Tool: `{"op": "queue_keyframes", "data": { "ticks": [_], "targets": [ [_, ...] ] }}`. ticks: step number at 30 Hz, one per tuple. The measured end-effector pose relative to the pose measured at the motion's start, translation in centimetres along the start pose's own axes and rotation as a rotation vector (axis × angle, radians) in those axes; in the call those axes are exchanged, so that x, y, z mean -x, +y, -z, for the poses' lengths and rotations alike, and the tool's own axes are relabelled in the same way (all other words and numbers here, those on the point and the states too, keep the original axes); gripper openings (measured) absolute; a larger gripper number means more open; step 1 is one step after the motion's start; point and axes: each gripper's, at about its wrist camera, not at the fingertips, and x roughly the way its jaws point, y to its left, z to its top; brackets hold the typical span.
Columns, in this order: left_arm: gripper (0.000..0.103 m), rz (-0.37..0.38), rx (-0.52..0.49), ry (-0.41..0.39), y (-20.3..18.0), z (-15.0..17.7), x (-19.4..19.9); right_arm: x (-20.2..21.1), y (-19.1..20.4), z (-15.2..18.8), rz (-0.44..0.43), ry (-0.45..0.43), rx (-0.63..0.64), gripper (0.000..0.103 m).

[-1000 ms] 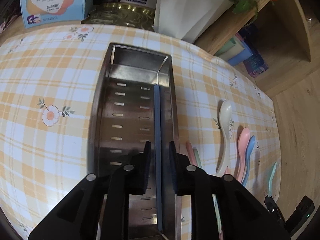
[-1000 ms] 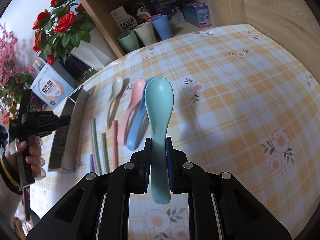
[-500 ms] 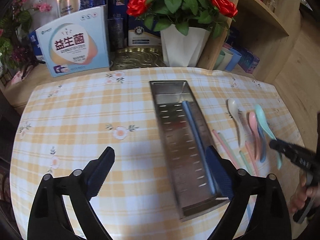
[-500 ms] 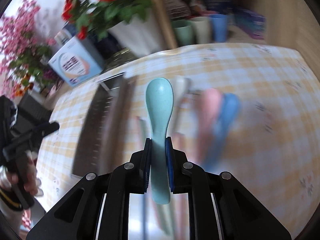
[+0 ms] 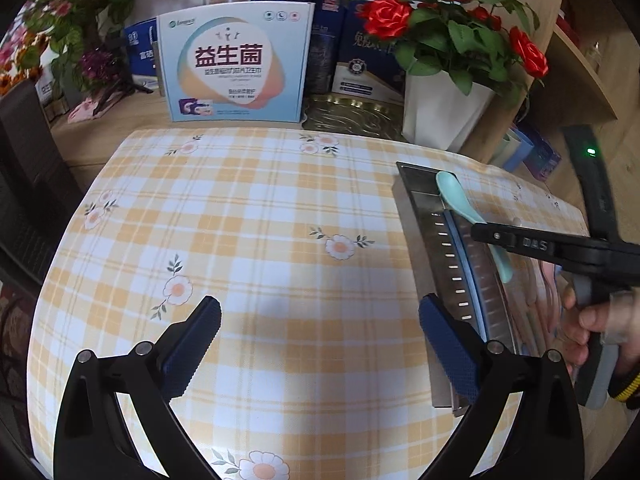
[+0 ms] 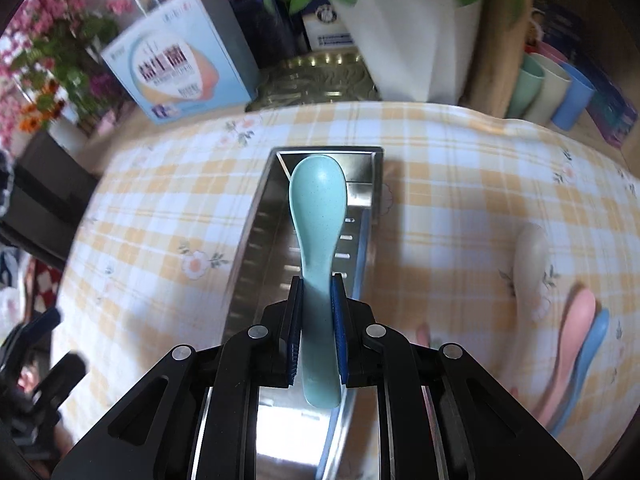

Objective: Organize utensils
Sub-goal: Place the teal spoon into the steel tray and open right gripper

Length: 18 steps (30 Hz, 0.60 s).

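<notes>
Over the steel tray [image 6: 256, 240], the right gripper [image 6: 317, 332] clamps the handle of a teal spoon [image 6: 318, 200], bowl toward the tray's far end. Only its own view shows cream, pink and blue spoons [image 6: 576, 344] on the checked tablecloth [image 6: 460, 200]. Only the left view shows the left gripper [image 5: 320, 340], whose jaws have just been opening, spread wide on nothing, and a blue chopstick [image 5: 466, 268] in the tray.

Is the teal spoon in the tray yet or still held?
Still held: the right hand-held gripper pinches the teal spoon's handle, bowl above the steel tray.
</notes>
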Motion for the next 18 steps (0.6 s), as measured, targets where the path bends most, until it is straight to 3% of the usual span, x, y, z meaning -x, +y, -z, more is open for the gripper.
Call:
{"op": "queue_keyframes", "data": {
  "ticks": [5,18],
  "targets": [
    [0.097,0.009,0.015,0.006,0.8,0.9,-0.2,-2.4,0.7,-1.0,0.042,0.034,0.017,0.014],
    [0.097,0.012,0.047,-0.001,0.9,1.3,0.3,-4.4,1.7,-1.3,-0.028,0.093,-0.015,0.016]
  ]
}}
